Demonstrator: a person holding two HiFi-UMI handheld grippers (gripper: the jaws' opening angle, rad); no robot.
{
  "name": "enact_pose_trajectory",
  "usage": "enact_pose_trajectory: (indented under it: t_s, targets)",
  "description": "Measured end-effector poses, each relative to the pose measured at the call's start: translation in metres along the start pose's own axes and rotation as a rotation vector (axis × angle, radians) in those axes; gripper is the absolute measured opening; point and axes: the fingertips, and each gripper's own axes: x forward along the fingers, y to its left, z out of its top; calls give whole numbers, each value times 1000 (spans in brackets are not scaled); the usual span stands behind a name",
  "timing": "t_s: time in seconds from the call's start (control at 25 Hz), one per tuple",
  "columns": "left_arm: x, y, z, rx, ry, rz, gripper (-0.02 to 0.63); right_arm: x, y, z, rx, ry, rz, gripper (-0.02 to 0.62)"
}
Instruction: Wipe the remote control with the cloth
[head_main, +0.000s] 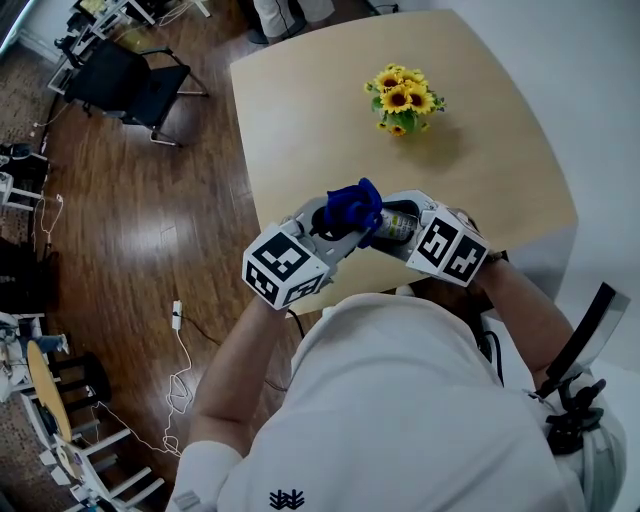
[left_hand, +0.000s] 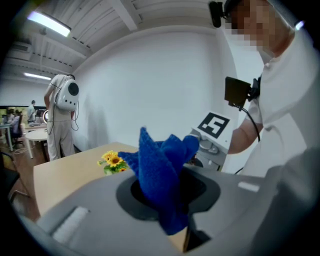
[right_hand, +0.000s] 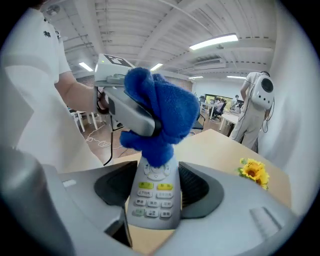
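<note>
1. The left hand-held gripper (head_main: 325, 228) is clamped on a bunched blue cloth (left_hand: 160, 165). Most of the cloth stands free above the jaws. I judge that a hard rub could drag the fabric out of the grip, since only its lower fold appears pinched.
2. The cloth is pressed on the upper end of the remote control (right_hand: 154, 200), which is held in the air over the near edge of the counter (head_main: 330, 110), not resting on it. If the cloth only dabs at that one spot, the keypad lower down would go unwiped.
3. The right hand-held gripper (head_main: 405, 222) is closed on the sides of the remote control at its lower half, keys facing the camera. Pushing on the far end could lever it loose. A drop might miss the counter and reach the floor.
4. The sunflowers (head_main: 403, 100) stand well apart, so I see little chance of knocking them.
5. Hard to make out:
   - The top of the remote control is covered by the cloth.
   - Its back shows in no view.
   - In the head view, the cloth and marker cubes hide nearly all of it.
   - The key legends are too small to read.
   - How deep the cloth sits between the left jaws is unclear.
</note>
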Motion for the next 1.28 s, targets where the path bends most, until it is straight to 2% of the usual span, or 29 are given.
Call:
enact_pose_trajectory:
  t_s: [0.28,0.44,0.56,0.76,0.88,1.0,1.28]
  targets:
    - [-32,55,-16,-35,33,163,107,-12,-19,-19,25,0,-13,258]
    - [-38,63,-17,-28,40,202,107,-16,-26,-26,32,1,-21,258]
    - [-26,43,2,-14,-2,155,107,-16,-26,-27,32,1,-21,258]
    - [19,-16,35,-27,-75,-35,107,-11,-15,-14,12,-15,0,258]
    - [41,-40,35,-35,-68,-107,107,-7,-8,-7,0,-27,10,258]
    - [48,-44,24,-24,-34,-112,107,-8,-3,-8,-12,-29,15,258]
    - [32,-19,-2,-11,32,-23,107,-20,-4,-25,16,-23,11,258]
